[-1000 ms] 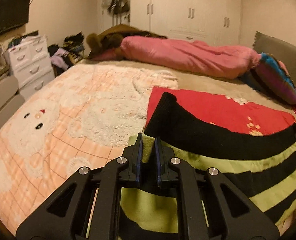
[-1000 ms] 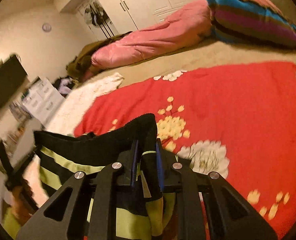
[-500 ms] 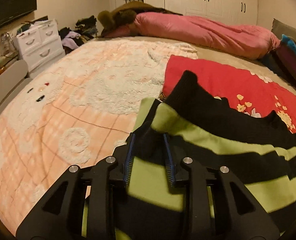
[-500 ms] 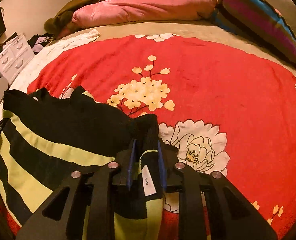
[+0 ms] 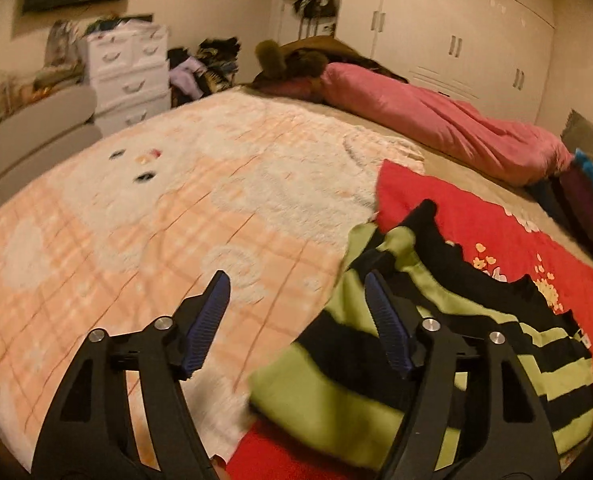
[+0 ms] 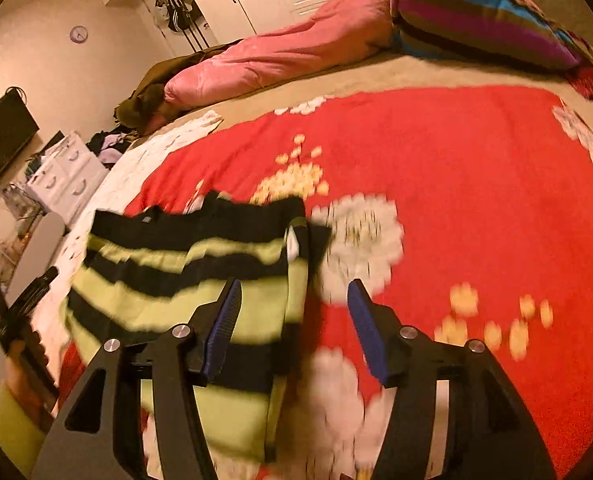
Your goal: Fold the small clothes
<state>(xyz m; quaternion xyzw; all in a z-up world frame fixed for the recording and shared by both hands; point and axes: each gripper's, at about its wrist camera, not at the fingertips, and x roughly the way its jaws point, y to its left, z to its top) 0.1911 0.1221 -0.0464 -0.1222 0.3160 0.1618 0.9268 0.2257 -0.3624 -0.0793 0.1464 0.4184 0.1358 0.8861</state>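
Observation:
A green-and-black striped garment lies on the bed, partly on the red floral blanket. My left gripper hovers over its left edge with its jaws opening; the pads touch no cloth, and the right finger stands above the stripes. In the right wrist view the garment lies to the left on the blanket. My right gripper hangs over its right edge, jaws opening, gripping nothing. The left gripper shows blurred at the far left.
A peach checked blanket with a bear face covers the bed's left half. A pink duvet and a striped pillow lie at the far side. White drawers and a clothes pile stand beyond the bed's left edge.
Both grippers were shut on the garment's corners a second ago. They lowered it onto the bed, let go and opened wide; the garment now lies flat beneath them.

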